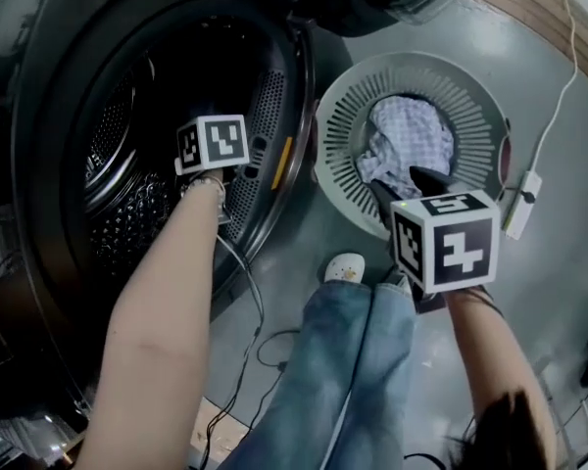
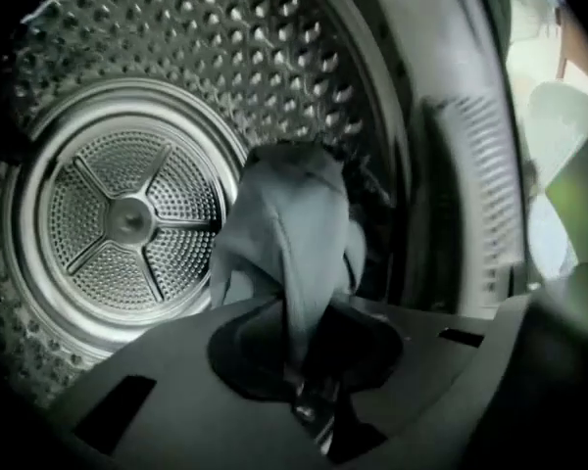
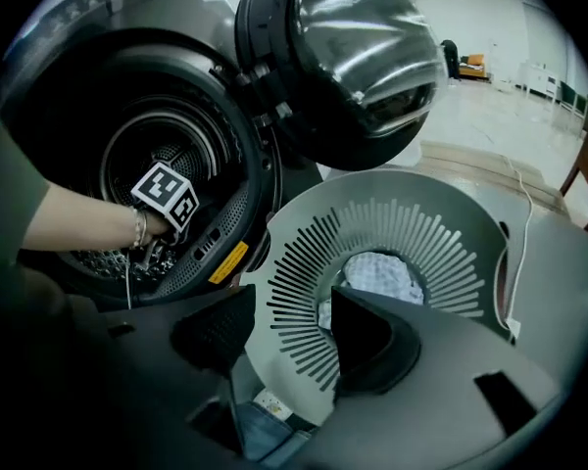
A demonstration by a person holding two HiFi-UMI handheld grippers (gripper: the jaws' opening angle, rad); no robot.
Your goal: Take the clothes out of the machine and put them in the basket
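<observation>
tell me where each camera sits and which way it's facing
Head view: on the person's head, facing steeply down at the machine and basket; both forearms, jeans and a shoe show.
Left gripper view: on the left gripper, facing into the drum; its jaws pinch a grey garment.
Right gripper view: on the right gripper, facing across the basket towards the open door; jaws apart, left forearm in the machine.
Shared: head and right gripper views both show the basket's checked cloth.

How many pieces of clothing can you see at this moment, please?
2: a grey garment gripped by the left gripper inside the drum, and a checked cloth in the basket. More may be hidden.
</observation>
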